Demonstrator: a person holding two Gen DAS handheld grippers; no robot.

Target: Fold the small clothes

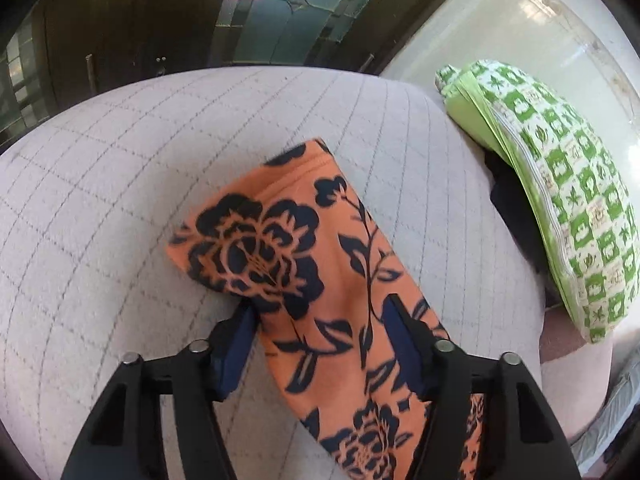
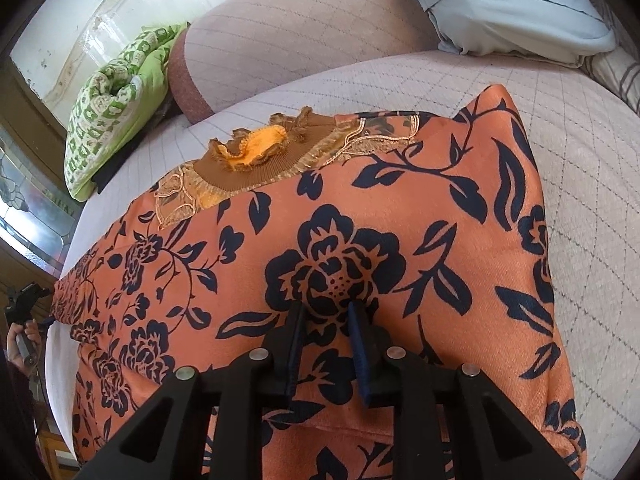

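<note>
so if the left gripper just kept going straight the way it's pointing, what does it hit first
Most likely the orange floral garment: the sleeve-like strip already lies between the left gripper's fingers. Underneath it is the quilted bed cover. Depth is hard to judge through the fisheye, so how near the fabric is remains uncertain.

Satiny orange floral garment (image 2: 360,216), matt quilted bedcover (image 1: 120,200), black plastic tongs (image 1: 320,320)

No readable text, label, brand or number on anything in view.
</note>
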